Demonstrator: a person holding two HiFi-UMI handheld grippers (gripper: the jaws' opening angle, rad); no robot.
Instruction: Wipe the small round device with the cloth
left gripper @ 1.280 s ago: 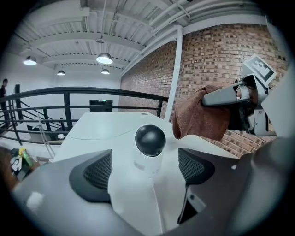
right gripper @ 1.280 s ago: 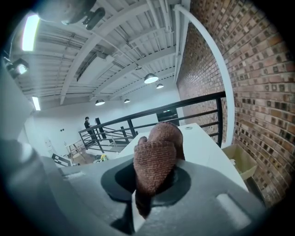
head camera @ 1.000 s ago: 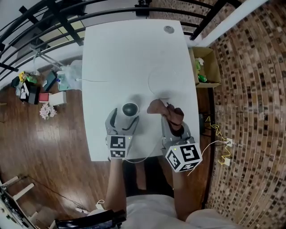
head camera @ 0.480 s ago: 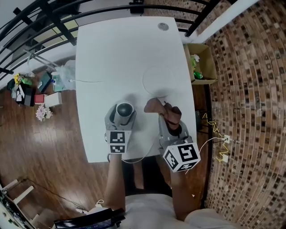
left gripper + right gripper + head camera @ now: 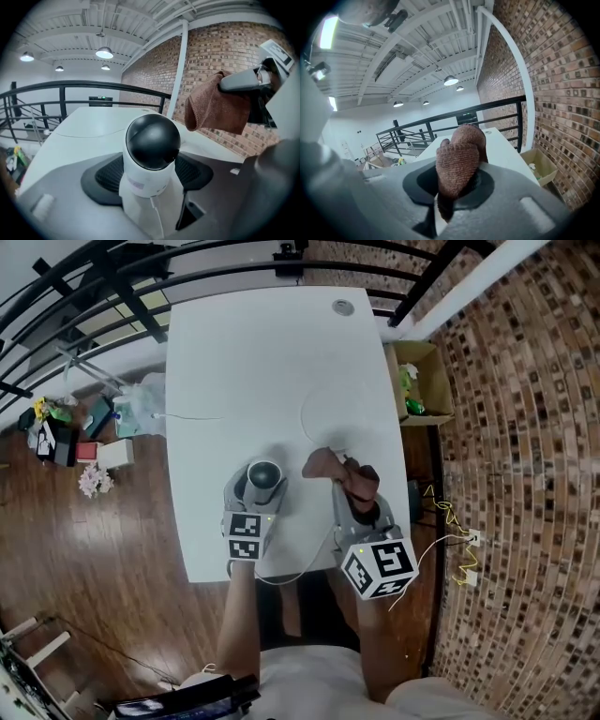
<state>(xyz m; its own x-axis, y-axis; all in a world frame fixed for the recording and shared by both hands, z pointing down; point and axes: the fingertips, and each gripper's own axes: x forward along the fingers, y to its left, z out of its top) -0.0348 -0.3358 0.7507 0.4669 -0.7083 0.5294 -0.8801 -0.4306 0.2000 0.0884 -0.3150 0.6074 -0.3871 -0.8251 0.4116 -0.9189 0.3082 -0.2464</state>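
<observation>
Progress: by my reading the wiping is not yet getting under way. In every view the cloth (image 5: 339, 470) is staying clear of the small round device (image 5: 265, 474).
Already in place: the cloth is sitting in one tool and the device is standing between the jaws of the other, so the set-up is looking nearly finished.
Remaining: steadying the device, bringing the cloth across to it and rubbing over the dark dome and white body. All of the actual cleaning is looking undone.
Left tool (image 5: 257, 498): its jaws are standing wide and have just been closing. The device is sitting between them, with the pads just beside its white body. A dark sliver is showing on the right-hand side, so I am not judging it clamped yet.
Right tool (image 5: 361, 498): its jaws are pinching the brown cloth. A bunched fold is bulging out ahead of the tips, and a tail is hanging down between them.
Device: it is standing upright on the white counter (image 5: 272, 362), right at the left tool's tips, dome uppermost.
Cloth: it is hanging off to the right of the left tool, near the device but apart from it and raised above the counter.
</observation>
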